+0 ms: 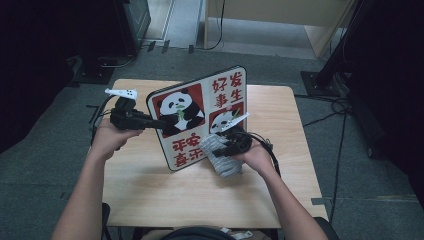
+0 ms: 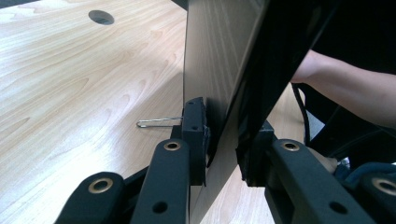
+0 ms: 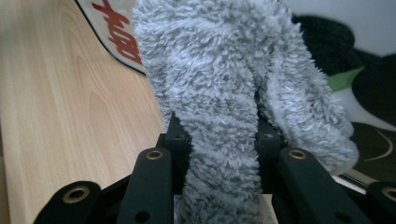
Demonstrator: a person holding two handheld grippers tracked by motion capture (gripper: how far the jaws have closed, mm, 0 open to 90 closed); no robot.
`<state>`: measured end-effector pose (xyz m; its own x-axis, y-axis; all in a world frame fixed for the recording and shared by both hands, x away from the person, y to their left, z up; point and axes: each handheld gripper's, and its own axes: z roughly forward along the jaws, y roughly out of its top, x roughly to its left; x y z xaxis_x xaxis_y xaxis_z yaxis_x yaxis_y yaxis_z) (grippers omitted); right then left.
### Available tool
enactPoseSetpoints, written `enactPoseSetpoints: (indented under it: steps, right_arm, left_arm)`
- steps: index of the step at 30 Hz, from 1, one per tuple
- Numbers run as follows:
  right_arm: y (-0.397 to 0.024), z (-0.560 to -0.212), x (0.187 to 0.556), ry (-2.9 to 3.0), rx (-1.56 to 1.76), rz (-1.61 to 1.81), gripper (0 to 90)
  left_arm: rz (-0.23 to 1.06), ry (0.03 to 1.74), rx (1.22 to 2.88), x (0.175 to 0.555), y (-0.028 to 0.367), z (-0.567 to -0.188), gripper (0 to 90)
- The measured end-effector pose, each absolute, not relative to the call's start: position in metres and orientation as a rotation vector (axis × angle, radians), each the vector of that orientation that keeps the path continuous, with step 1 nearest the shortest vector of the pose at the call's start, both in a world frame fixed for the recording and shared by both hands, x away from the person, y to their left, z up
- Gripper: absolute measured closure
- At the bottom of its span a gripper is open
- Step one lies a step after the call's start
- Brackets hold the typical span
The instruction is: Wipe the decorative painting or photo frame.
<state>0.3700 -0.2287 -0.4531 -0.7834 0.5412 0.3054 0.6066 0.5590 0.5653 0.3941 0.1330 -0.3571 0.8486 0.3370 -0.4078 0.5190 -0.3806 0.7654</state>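
Holding the panda board (image 1: 200, 117) tilted up off the table (image 1: 150, 185), your left gripper (image 1: 152, 122) clamps its nine o'clock edge so the face stays exposed. Your right gripper (image 1: 220, 147), jaws closed on the grey fluffy cloth (image 1: 225, 160), presses it at the board's five o'clock corner, likely for wiping.

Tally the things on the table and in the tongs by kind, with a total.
Rectangular white board printed with pandas and red characters, clamped at its edge by the left tongs: 1
Fluffy grey cloth, gripped by the right tongs against the board: 1
Thin bent metal wire clip on the light wooden table: 1
Total: 3
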Motion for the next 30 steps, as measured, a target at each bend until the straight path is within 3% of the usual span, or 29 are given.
enactPoseSetpoints:
  steps: [30]
  right_arm:
    - [-0.217,-0.354,0.381,-2.752,-0.973,-1.181,68.6]
  left_arm:
    - [-0.226,0.631,2.000,0.396,0.134,-0.357,76.2]
